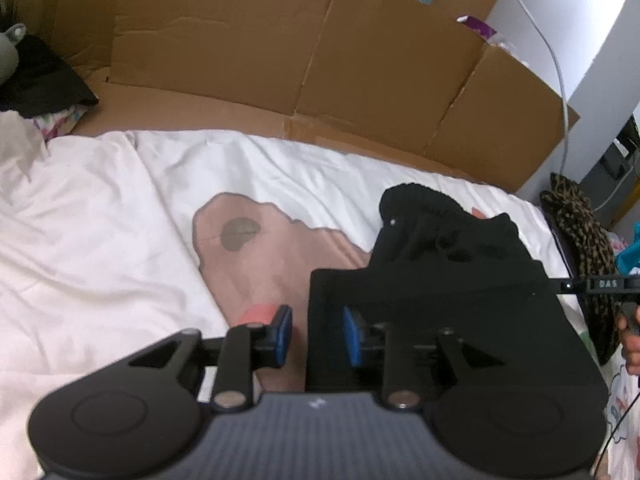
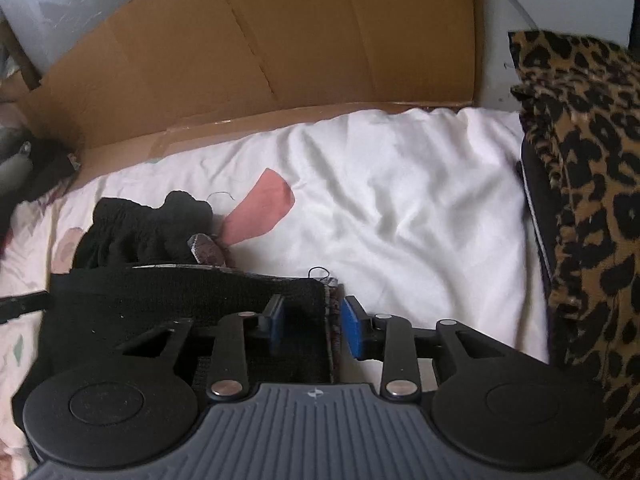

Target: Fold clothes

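A black garment (image 1: 440,280) lies folded flat on the white bed cover, its far end bunched up (image 1: 432,216). My left gripper (image 1: 318,336) is open and straddles the garment's left edge: one blue pad (image 1: 352,338) is over the cloth, the other over the sheet. In the right wrist view the same black garment (image 2: 180,292) shows a patterned inner side along its right edge. My right gripper (image 2: 314,326) is open astride that edge, with its left pad (image 2: 276,324) over the cloth and its right pad over bare sheet.
Flattened cardboard (image 1: 304,52) stands along the back of the bed. A leopard-print cloth (image 2: 580,200) is piled at the right. The white cover (image 2: 400,208) carries pink and brown printed patches. A dark bundle (image 1: 40,76) sits far left. A hand (image 1: 630,344) shows at the right edge.
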A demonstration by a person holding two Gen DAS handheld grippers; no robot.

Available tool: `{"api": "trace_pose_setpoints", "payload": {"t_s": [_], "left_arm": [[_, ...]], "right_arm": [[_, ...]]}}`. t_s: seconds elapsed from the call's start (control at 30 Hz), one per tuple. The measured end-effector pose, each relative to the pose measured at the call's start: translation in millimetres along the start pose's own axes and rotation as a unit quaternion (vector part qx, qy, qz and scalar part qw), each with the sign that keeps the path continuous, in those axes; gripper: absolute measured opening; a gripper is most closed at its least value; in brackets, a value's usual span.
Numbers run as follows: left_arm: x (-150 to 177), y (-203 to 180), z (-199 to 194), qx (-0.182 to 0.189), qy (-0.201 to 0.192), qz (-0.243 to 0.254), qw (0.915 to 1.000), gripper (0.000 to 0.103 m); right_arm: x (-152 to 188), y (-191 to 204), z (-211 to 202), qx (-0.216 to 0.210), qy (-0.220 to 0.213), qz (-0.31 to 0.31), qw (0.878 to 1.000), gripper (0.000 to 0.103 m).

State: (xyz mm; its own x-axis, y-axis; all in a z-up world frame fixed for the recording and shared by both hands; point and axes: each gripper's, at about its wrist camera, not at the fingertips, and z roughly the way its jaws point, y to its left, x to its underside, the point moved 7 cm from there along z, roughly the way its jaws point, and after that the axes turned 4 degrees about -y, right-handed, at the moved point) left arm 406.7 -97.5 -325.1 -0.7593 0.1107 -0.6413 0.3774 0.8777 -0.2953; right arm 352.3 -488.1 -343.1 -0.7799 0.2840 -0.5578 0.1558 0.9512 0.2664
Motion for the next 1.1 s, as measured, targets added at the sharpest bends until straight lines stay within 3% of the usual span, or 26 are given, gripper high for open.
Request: {"api": "trace_pose_setpoints", "payload": {"t_s": [0.13, 0.33, 0.57, 0.6, 0.7, 0.73, 0.87, 1.0, 1.1], "left_arm": [[1, 0, 16, -0.004, 0.007, -0.01, 0.9999, 0.04], [1, -7, 23, -0.018, 0.007, 0.016, 0.9997, 0.042], [2, -11, 28, -0.027, 0.011, 0.029, 0.9991, 0.046], [2, -12, 29, -0.03, 0.011, 0.033, 0.999, 0.046], [2, -16, 31, -0.038, 0.013, 0.042, 0.9983, 0.047], [3, -17, 31, -0.041, 0.013, 0.045, 0.998, 0.047], [3, -22, 34, -0.046, 0.018, 0.06, 0.997, 0.042], [2, -27, 37, -0.042, 0.026, 0.078, 0.9957, 0.026], [1, -30, 39, -0.04, 0.032, 0.091, 0.9945, 0.026]], "right_arm": [[4, 3, 6, 0.011, 0.006, -0.02, 1.0, 0.043], [5, 3, 14, 0.017, 0.008, -0.022, 1.0, 0.044], [10, 13, 21, 0.023, -0.001, -0.073, 0.997, 0.043], [11, 14, 21, 0.023, -0.001, -0.078, 0.997, 0.04], [12, 22, 20, 0.025, -0.002, -0.112, 0.993, 0.015], [14, 26, 19, 0.031, -0.004, -0.131, 0.991, 0.013], [17, 31, 16, 0.039, -0.009, -0.156, 0.987, 0.01], [16, 26, 16, 0.032, -0.003, -0.137, 0.99, 0.01], [14, 24, 18, 0.031, 0.004, -0.126, 0.992, 0.011]]}}
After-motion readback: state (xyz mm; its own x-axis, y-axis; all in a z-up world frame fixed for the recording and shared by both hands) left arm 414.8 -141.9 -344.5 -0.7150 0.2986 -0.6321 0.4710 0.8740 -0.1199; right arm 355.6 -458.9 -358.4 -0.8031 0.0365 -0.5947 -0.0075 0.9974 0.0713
